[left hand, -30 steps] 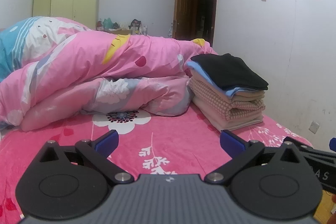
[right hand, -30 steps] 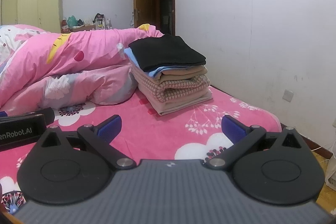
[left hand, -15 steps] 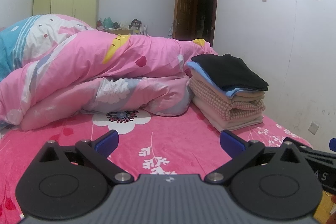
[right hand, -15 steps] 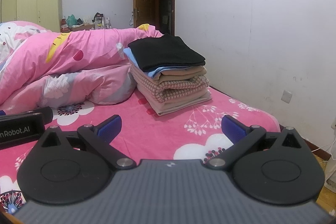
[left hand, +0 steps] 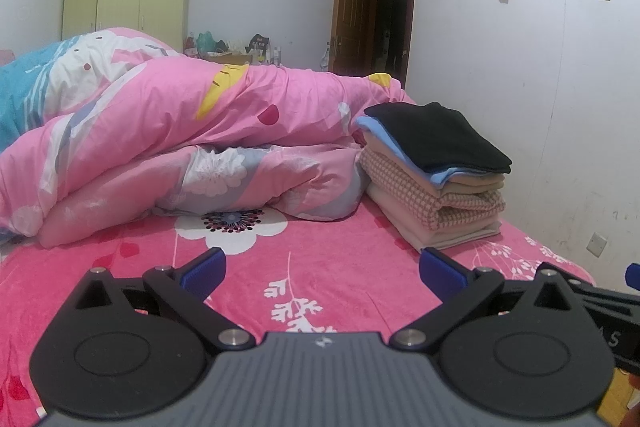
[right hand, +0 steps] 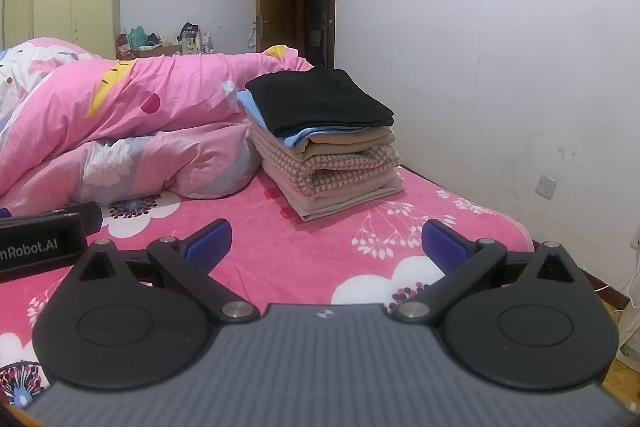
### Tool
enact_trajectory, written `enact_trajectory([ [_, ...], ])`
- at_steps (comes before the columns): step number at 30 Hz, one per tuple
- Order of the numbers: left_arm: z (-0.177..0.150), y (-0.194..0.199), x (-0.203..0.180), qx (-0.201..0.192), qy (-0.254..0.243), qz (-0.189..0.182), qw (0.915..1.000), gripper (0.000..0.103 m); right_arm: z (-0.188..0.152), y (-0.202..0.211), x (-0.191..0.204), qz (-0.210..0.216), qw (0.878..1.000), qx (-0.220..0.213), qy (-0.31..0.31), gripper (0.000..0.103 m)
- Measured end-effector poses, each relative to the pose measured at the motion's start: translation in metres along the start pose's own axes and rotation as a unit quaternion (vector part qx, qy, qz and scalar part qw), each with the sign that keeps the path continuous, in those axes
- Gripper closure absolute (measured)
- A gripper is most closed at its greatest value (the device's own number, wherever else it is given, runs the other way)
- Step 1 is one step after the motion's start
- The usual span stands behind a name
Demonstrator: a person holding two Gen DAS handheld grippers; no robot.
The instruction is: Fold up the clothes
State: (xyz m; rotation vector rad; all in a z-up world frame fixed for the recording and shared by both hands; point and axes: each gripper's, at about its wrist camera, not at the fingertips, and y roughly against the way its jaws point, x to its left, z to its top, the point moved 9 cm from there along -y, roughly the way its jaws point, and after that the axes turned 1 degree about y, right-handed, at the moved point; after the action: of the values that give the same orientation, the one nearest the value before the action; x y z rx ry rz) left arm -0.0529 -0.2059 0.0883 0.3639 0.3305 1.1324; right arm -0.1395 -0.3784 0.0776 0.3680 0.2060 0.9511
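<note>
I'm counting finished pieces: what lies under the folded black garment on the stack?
Under the folded black garment lie a light blue piece, a tan one, a pink checked one and a pale beige one. Thinner layers between them could be hidden.
</note>
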Motion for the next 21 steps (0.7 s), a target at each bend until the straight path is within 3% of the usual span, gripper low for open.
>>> enact_trajectory([
  [21, -0.0017, 0.0, 0.0036, 0.002, 0.004, 0.0, 1.0, 0.0, -0.0007, -0.0018, 0.0034, 0.003, 1.0, 0.002, 0.006, 0.001],
])
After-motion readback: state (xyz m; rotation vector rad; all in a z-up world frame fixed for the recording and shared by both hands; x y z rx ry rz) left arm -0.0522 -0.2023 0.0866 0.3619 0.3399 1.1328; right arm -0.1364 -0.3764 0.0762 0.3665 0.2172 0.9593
